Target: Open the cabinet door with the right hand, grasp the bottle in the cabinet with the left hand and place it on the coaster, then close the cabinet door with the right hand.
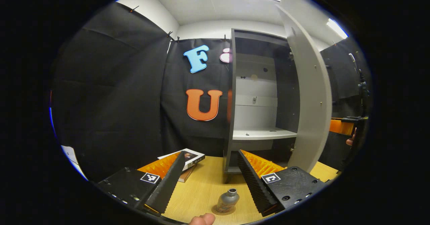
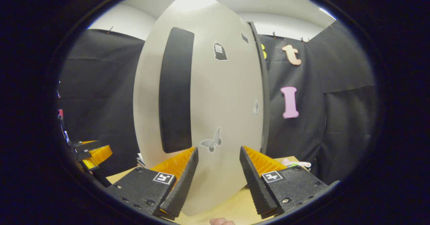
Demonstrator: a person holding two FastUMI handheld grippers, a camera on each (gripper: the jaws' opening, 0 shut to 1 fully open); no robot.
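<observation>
Nearest the lens in the left gripper view, the left gripper (image 1: pixel 210 178) has its jaws spread wide, holding nothing; the bottle (image 1: pixel 227 200) stands between them on the coaster (image 1: pixel 218 212) on the table (image 1: pixel 201 188). Behind stands the cabinet (image 1: pixel 260 117), its door (image 1: pixel 309 94) swung open. The right gripper (image 2: pixel 218 174), gaping and empty, faces the door.

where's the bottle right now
In the left gripper view the bottle stands upright on the coaster on the wooden table, low in the frame between the open left tool fingers, in front of the open cabinet.
</observation>
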